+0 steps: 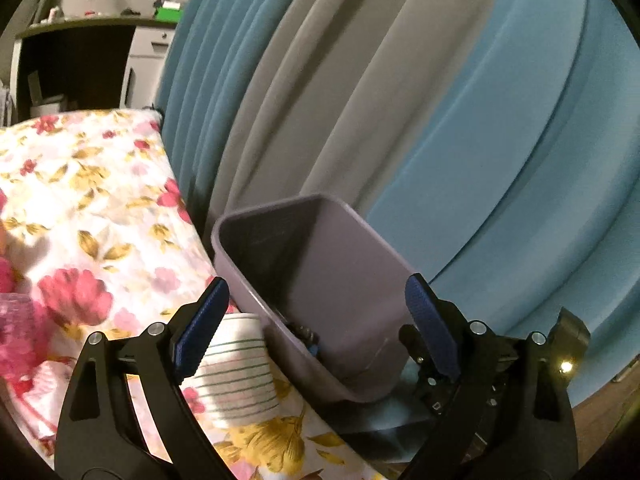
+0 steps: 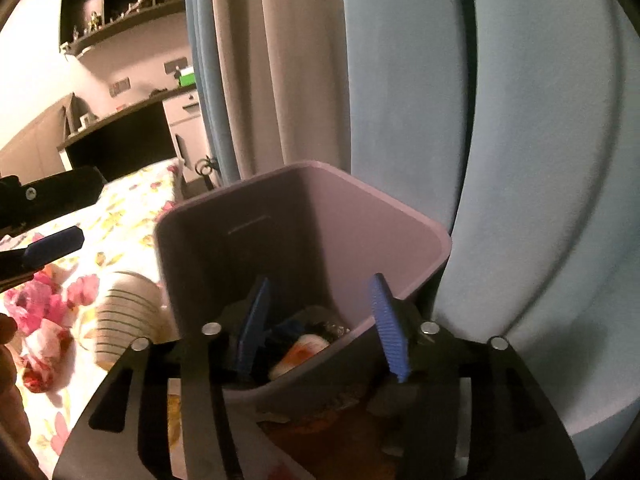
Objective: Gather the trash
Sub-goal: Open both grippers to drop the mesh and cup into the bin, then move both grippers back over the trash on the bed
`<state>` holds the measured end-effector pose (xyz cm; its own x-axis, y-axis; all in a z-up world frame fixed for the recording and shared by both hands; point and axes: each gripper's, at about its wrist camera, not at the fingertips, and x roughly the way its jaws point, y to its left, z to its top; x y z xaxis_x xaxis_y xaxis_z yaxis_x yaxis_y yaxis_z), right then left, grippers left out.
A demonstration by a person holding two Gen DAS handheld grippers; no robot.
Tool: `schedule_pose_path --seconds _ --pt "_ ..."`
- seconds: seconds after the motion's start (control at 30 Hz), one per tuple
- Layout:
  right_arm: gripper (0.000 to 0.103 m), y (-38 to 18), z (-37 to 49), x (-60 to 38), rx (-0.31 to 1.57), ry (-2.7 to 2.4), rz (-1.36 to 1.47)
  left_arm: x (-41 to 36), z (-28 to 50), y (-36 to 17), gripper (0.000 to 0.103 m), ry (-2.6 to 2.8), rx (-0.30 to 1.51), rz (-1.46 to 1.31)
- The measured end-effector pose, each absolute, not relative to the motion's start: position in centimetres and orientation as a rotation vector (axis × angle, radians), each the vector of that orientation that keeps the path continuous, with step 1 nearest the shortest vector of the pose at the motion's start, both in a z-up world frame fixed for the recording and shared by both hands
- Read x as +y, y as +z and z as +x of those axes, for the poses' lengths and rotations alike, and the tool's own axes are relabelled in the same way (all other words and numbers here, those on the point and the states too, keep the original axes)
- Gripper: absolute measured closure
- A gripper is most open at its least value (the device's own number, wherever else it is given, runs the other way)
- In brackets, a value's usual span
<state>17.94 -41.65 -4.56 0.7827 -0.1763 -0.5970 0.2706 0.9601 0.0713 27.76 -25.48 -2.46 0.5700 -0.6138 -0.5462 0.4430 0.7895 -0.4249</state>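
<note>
Jaws of your right gripper stand apart, empty, over the lilac bin; only this view shows trash inside. Your left gripper gapes empty, striped cup at seven o'clock.

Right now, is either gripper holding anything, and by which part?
Nothing is held. The left gripper and right gripper are both open and empty above the lilac plastic bin.

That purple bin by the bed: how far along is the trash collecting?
Partly done. The purple bin already holds scraps. Both the right hand-held gripper, over the bin, and the left hand-held gripper are open and hold nothing. A striped paper cup still lies on the floral bedsheet.
</note>
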Motion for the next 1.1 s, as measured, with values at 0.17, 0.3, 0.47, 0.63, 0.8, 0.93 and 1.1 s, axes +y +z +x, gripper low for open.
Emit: schedule_pose_path --seconds 0.17,0.3,0.47,0.63,0.8,0.93,1.1 --pt "0.03 -3.4 15.6 -40.8 0.568 -0.22 0.161 -22.4 25.1 -0.9 0.007 -0.536 0.671 -0.233" --pt "0.022 -2.7 13.6 -39.1 0.53 -0.184 0.164 -19.0 22.6 -0.2 0.007 -0.44 0.648 -0.225" --pt "0.017 -2.1 11.5 -36.2 0.506 -0.117 0.15 -13.5 18.5 -0.2 0.006 -0.288 0.617 -0.187" --pt "0.017 -2.2 10.3 -32.3 0.504 -0.032 0.11 -7.9 14.9 -1.7 0.006 -0.094 0.608 -0.187" --pt "0.017 -2.9 10.1 -28.7 0.528 0.04 0.073 -1.8 11.3 -3.4 0.006 0.087 0.613 -0.188" --pt "0.017 -3.3 10.3 -25.6 0.544 0.084 0.04 2.4 8.8 -3.4 0.006 0.175 0.595 -0.203" --pt "0.017 -3.9 10.4 -22.4 0.571 0.127 0.009 5.8 7.2 -3.5 0.006 0.242 0.576 -0.222"
